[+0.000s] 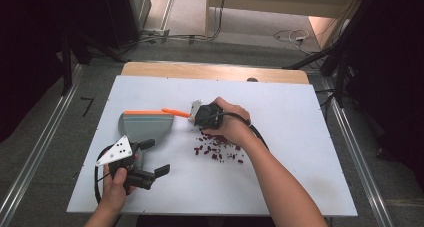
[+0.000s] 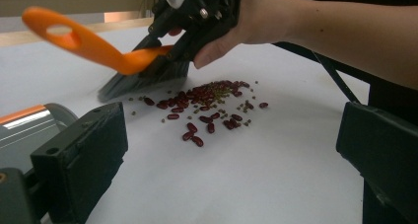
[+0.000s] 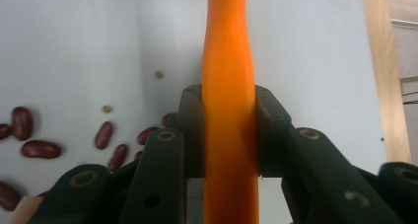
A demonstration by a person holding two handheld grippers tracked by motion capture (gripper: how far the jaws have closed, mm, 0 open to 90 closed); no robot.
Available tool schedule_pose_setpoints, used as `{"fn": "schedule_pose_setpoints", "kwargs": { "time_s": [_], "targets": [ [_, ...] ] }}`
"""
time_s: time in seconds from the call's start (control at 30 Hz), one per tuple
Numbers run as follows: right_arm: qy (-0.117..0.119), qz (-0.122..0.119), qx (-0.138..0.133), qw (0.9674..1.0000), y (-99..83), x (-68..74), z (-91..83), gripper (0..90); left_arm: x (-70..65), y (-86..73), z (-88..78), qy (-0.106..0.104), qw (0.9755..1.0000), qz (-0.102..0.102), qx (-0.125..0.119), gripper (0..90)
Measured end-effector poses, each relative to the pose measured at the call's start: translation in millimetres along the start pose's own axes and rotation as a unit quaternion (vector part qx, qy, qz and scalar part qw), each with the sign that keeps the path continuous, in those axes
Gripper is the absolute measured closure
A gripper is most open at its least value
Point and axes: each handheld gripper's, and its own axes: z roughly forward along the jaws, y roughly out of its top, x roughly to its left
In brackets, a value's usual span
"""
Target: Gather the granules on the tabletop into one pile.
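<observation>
Beans, small dark red kidney-shaped ones mixed with a few tiny green ones [image 1: 218,149], lay scattered on the white table top [image 1: 300,187] just beneath your right hand [image 1: 232,122]; your right gripper [image 3: 229,130] had its black jaws clamped on the orange plastic handle of the small hand brush [image 3: 229,61], whose dark bristles [image 2: 143,81] met the table at the far edge of the pile; your left gripper [image 1: 150,159] rested near the table's front left with its jaws wide apart and nothing between them; the grey plastic dustpan with the orange rim [image 1: 146,124] sat just beyond it, apart from the beans, its mouth facing them as far as could be told.

Risk, as I judged it, lay in the gap: nothing held the dustpan, so a firm sweep could have nudged it away or sent beans past its lip; round beans roll easily, and a fast stroke could have flicked them across the table or off its edge; the slim handle might also have twisted between your jaws if the bristles dragged hard.
</observation>
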Motion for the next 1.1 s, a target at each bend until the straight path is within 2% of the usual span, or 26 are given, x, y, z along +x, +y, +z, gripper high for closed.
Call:
{"fn": "schedule_pose_setpoints", "kwargs": {
  "time_s": [0.07, 0.1, 0.13, 0.2, 0.23, 0.27, 0.3, 0.4, 0.43, 0.6, 0.77, 0.83, 0.9, 1.0, 1.1],
  "targets": [
    [0.015, -0.009, 0.013, 0.9998, 0.9, 6.9, -0.8, 68.5, 0.3, -0.1, 0.4, 0.001, 1.0000, 0.000, 0.001, 0.1],
    [0.013, -0.017, 0.012, 0.9997, 0.8, 7.9, -1.3, 68.5, 0.1, 0.0, 0.6, 0.001, 1.0000, 0.000, 0.001, 0.1],
    [0.023, -0.017, 0.009, 0.9995, -0.5, 10.7, -4.1, 68.4, -0.4, 0.2, 0.6, 0.001, 1.0000, 0.001, 0.001, 0.1],
    [0.028, -0.017, 0.005, 0.9994, -1.7, 12.2, -5.5, 68.4, -1.3, 0.4, 0.5, 0.000, 1.0000, 0.002, 0.002, 0.1],
    [0.038, -0.019, 0.006, 0.9991, -4.2, 17.5, -8.1, 68.4, -1.5, 0.6, 0.5, 0.001, 1.0000, 0.002, 0.001, 0.1],
    [0.038, -0.019, 0.006, 0.9991, -4.2, 17.5, -8.1, 68.3, -1.6, 0.8, 0.4, 0.001, 1.0000, 0.002, 0.001, 0.1],
    [0.040, -0.034, 0.001, 0.9986, -6.3, 22.4, -9.9, 68.2, -1.7, 0.9, 0.1, 0.001, 1.0000, 0.002, 0.000, 0.1],
    [0.044, -0.035, 0.002, 0.9984, -8.3, 29.0, -13.6, 68.1, -1.1, 0.6, 0.2, 0.001, 1.0000, 0.002, 0.001, 0.1],
    [0.043, -0.043, -0.001, 0.9981, -8.9, 30.6, -14.9, 68.1, -0.9, 0.5, 0.3, 0.001, 1.0000, 0.003, 0.001, 0.1],
    [0.059, -0.056, -0.004, 0.9967, -15.3, 41.6, -24.1, 68.1, -0.9, 0.6, 0.5, 0.001, 1.0000, 0.003, 0.001, 0.1],
    [0.064, -0.068, -0.009, 0.9956, -18.2, 43.5, -27.9, 68.1, -1.8, 0.6, 1.1, 0.001, 1.0000, 0.002, 0.000, 0.1],
    [0.056, -0.068, -0.011, 0.9961, -18.5, 44.6, -29.8, 68.2, -1.6, 0.5, 1.5, 0.002, 1.0000, 0.003, 0.000, 0.1],
    [0.042, -0.053, -0.010, 0.9976, -17.6, 43.7, -33.3, 68.6, -1.0, 0.5, 1.4, 0.004, 1.0000, 0.003, 0.002, 0.1],
    [0.026, -0.039, -0.028, 0.9985, -15.2, 36.7, -42.0, 68.8, -0.2, 0.7, 0.6, 0.005, 1.0000, 0.001, 0.000, 0.1],
    [0.012, -0.019, -0.033, 0.9992, -9.3, 29.1, -56.9, 68.8, 0.2, 1.1, -0.8, 0.008, 1.0000, 0.004, -0.002, 0.1]
  ]
}}
